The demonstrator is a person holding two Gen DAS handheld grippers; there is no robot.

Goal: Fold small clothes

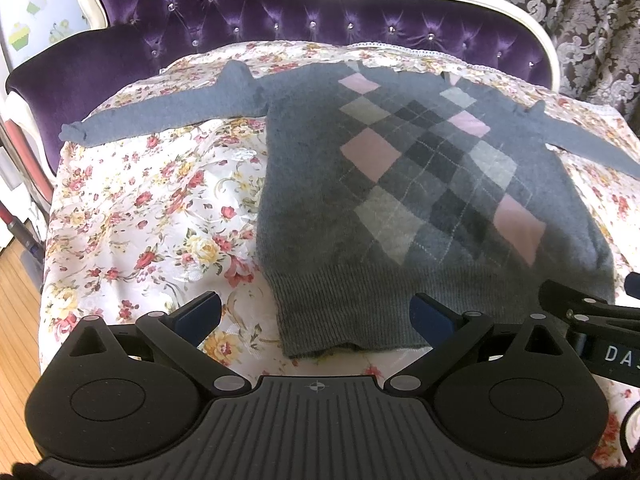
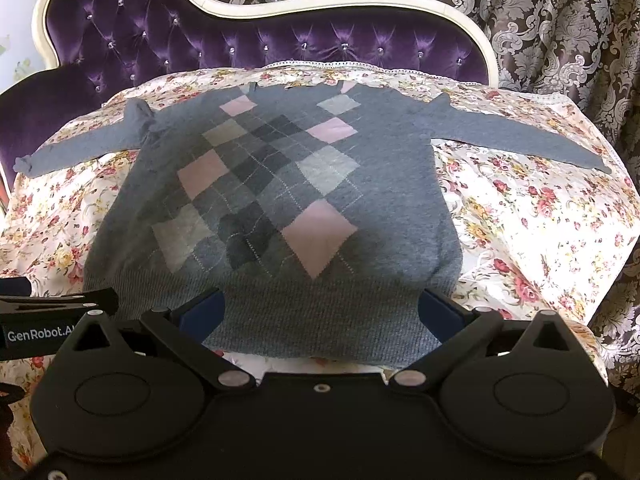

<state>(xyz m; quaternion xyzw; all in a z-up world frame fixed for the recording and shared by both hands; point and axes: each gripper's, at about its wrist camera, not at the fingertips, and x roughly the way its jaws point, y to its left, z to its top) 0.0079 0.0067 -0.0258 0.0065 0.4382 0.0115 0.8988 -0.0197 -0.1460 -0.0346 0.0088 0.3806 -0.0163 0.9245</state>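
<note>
A small grey sweater [image 1: 320,208] with a pink and grey argyle front lies flat on a floral cloth [image 1: 140,208], both sleeves spread out to the sides. It also shows in the right wrist view [image 2: 400,200]. My left gripper [image 1: 316,316] is open and empty, just above the hem's left corner. My right gripper [image 2: 320,312] is open and empty, over the ribbed hem. The right gripper's fingers [image 1: 568,304] show at the right edge of the left wrist view, and the left gripper's fingers [image 2: 92,298] at the left edge of the right wrist view.
The floral cloth [image 2: 540,220] covers the seat of a purple tufted sofa [image 1: 224,12] with a white frame. A patterned curtain [image 2: 560,20] hangs behind. Wooden floor [image 1: 20,320] shows at the far left.
</note>
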